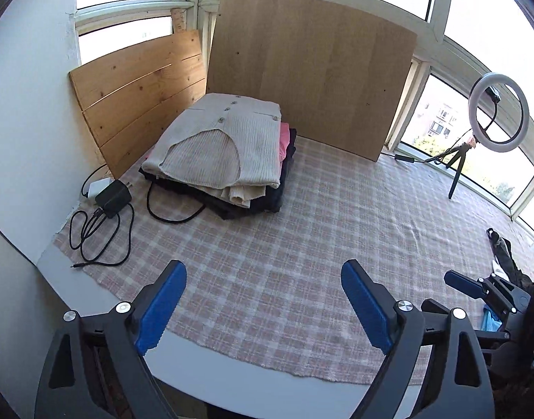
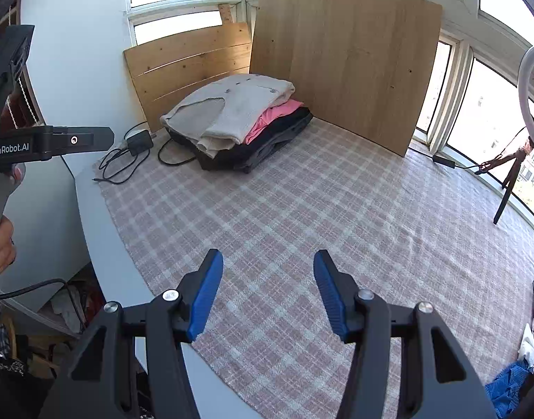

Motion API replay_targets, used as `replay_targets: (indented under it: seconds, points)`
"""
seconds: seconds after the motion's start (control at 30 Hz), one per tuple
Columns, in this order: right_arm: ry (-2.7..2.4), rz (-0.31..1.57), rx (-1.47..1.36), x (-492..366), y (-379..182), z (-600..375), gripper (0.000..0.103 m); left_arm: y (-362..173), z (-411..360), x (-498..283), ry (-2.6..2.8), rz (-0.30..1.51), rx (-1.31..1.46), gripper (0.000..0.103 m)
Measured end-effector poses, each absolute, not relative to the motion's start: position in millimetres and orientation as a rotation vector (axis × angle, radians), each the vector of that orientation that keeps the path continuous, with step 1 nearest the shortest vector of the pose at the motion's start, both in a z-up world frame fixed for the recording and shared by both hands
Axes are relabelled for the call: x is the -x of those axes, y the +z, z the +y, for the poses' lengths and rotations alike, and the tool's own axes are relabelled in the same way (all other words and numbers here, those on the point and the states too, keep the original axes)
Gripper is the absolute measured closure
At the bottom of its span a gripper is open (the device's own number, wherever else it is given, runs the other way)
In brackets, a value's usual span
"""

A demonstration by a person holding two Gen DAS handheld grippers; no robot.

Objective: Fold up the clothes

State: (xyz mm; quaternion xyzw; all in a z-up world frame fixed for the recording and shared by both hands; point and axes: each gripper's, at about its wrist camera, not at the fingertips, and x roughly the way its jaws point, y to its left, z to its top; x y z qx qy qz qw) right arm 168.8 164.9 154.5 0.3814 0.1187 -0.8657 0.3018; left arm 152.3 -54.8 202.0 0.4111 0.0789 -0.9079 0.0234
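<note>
A stack of folded clothes (image 1: 221, 153) sits at about eleven o'clock on the checked cloth (image 1: 301, 244), a cream ribbed cardigan (image 2: 228, 111) on top, a pink garment (image 2: 273, 115) under it and dark garments (image 2: 267, 143) at the bottom. Behind it lean two wooden boards (image 1: 312, 70). Black chargers and cables (image 1: 106, 209) lie just beside the stack at nine o'clock. The left gripper (image 1: 263, 307) and the right gripper (image 2: 268, 293) hang over bare cloth, both spread wide and empty. A ring light (image 1: 499, 111) stands at two o'clock
</note>
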Motion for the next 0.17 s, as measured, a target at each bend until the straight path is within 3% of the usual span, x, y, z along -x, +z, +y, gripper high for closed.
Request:
replay_targets:
  seconds: [0.17]
  points:
    - [-2.286, 0.260, -0.992, -170.9, 158.0, 183.0, 0.050, 213.5, -38.1, -169.6, -2.838, 0.228, -1.169, 0.013]
